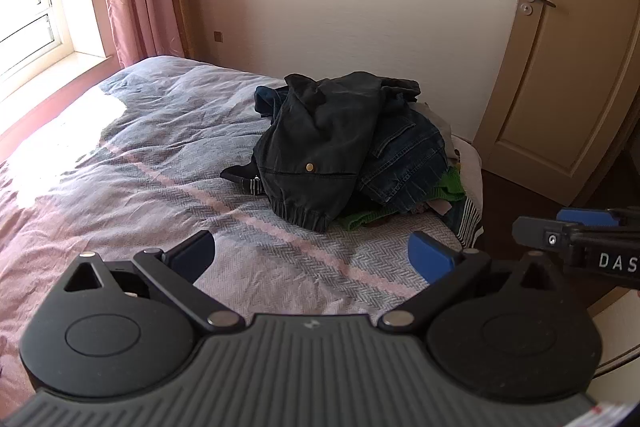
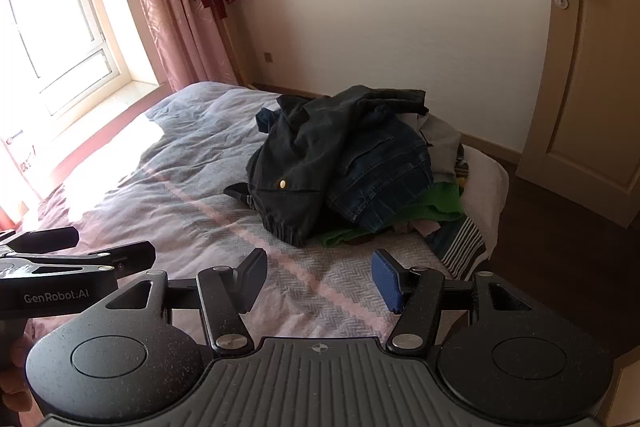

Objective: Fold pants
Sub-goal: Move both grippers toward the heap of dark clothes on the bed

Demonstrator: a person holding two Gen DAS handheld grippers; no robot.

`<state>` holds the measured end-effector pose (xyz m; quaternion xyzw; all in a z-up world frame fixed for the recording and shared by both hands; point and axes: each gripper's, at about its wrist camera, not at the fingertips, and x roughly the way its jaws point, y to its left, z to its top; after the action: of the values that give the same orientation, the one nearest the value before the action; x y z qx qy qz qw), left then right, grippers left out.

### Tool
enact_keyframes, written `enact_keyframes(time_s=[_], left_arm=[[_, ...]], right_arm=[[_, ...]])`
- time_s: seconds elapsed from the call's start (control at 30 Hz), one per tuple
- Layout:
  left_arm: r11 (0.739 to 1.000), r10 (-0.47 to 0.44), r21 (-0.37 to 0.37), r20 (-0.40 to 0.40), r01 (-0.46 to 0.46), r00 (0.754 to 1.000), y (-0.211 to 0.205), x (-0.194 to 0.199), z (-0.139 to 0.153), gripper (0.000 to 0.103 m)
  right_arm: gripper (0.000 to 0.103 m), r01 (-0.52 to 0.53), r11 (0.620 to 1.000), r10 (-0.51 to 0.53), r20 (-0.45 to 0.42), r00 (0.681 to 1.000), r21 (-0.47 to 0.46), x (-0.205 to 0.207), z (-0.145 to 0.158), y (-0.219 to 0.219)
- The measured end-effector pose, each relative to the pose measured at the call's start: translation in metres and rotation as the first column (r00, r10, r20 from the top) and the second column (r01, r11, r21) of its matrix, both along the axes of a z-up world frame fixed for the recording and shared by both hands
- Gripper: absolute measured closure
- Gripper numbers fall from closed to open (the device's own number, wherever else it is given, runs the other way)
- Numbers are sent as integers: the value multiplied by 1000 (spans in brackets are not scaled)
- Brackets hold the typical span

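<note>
You have not started folding: the dark pants (image 1: pixel 320 143) lie crumpled on top of the clothes pile (image 1: pixel 404 163), and both your left gripper (image 1: pixel 312 255) and right gripper (image 2: pixel 320 277) hang short of that pile with their jaws spread and nothing between them. The pile sits on a bed (image 1: pixel 140 163) with a grey-and-pink cover, bare and sunlit to the pile's left toward the window (image 2: pixel 60 23). A pale wall and closed door (image 1: pixel 560 67) stand behind and right of the pile.
</note>
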<state>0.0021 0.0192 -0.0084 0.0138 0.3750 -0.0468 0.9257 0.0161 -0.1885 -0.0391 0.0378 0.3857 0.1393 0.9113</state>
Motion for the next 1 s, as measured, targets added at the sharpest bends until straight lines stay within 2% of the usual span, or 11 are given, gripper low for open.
enact_keyframes(time_s=[0.37, 0.53, 0.8, 1.0], left_arm=[[1000, -15, -14, -22, 15, 1000, 8, 14, -9, 1], [1000, -3, -2, -46, 3, 999, 13, 29, -20, 1], [999, 35, 12, -73, -34, 997, 23, 67, -31, 1], [997, 75, 8, -93, -74, 993, 27, 111, -45, 1]], right_arm=[[48, 29, 999, -30, -19, 999, -17, 5, -9, 8], [48, 50, 999, -49, -23, 999, 20, 17, -16, 4], [48, 32, 994, -28, -43, 999, 103, 58, -35, 3], [48, -1, 991, 9, -66, 998, 130, 110, -52, 6]])
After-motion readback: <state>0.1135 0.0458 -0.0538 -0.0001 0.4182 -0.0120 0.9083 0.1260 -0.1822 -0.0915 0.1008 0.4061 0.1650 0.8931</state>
